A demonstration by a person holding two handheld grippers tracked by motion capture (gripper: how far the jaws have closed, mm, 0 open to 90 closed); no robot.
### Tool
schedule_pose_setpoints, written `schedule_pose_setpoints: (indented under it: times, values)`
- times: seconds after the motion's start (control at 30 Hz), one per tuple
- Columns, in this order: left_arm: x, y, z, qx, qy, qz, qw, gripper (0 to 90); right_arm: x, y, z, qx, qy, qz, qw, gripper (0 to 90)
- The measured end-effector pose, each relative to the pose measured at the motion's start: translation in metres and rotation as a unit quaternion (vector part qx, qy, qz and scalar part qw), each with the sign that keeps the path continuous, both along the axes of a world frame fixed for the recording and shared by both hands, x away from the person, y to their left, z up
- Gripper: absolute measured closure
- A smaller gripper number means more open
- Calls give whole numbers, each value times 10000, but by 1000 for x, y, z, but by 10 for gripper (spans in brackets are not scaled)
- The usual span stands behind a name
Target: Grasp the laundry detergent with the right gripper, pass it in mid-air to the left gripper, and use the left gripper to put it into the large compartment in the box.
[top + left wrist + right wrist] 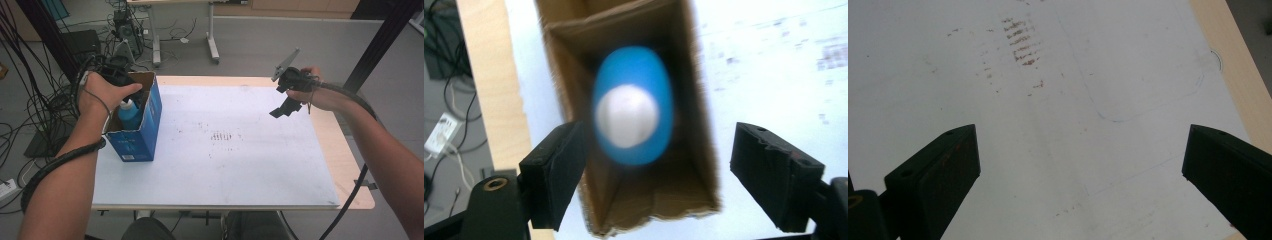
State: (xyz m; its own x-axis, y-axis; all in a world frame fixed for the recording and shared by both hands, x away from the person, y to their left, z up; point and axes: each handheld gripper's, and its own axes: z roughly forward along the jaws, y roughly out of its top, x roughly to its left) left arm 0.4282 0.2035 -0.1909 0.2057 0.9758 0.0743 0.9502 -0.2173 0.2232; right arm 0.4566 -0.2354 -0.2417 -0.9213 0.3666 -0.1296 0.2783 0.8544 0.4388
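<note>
White stained sheet [225, 150], wooden table [345, 150], grey floor [280, 45], cables [35, 115]

A: What lies under the left gripper [658, 172]?

B: An open cardboard box [696, 165], seen from straight above. A blue bottle [633, 102] with a white cap [627, 116] stands upright inside it, blurred.

A: Are the jaws on the bottle?

B: No. The two black pads [555, 170] stand apart, one at each side of the box, touching nothing; the bottle sits lower down between them.

A: And around the box?

B: A white sheet [774, 65] with faint marks, a strip of pale wood table edge [486, 75], and cables [454, 100] on the floor.
</note>
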Motion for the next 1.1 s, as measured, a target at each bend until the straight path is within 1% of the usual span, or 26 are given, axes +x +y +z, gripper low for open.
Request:
schedule_pose_setpoints:
  times: [0.1,0.2,0.27,0.4,0.47,0.53,0.6,0.73,0.83,0.93,1.0,1.1]
  values:
    - [-1,-13,7,-92,-97,-200,9997,208,5,-1,1,-16,1,-29,10000,20]
    - [-1,-31,9,-124,-172,-416,9989,197,12,-2,0,-32,31,-88,10000,20]
    - [-1,-42,9,-173,-181,-610,9978,192,15,-2,-1,-61,49,-102,9999,20]
    - [-2,-62,7,-253,-185,-874,9957,181,23,-2,-3,-153,67,-134,9998,20]
    - [-2,-71,6,-282,-190,-992,9945,173,26,-3,-4,-117,89,-188,9997,20]
    - [-2,-78,5,-364,-205,-1043,9937,165,31,-3,-5,-143,97,-224,9996,20]
    - [-3,-84,3,-424,-207,-1140,9924,158,34,-4,-6,-153,124,-278,9994,20]
    - [-5,-96,0,-516,-170,-1244,9907,153,41,-6,-7,-173,170,-445,9987,20]
    - [-8,-104,-1,-530,-211,-1341,9893,151,45,-7,-6,-199,193,-532,9982,22]
    - [-10,-109,-1,-552,-224,-1377,9887,151,47,-6,-5,-266,227,-608,9975,22]
    - [-11,-112,-1,-569,-238,-1395,9883,151,49,-6,-5,-269,246,-648,9972,23]
    - [-13,-116,-1,-626,-218,-1456,9871,150,49,-4,-6,-302,264,-652,9971,23]
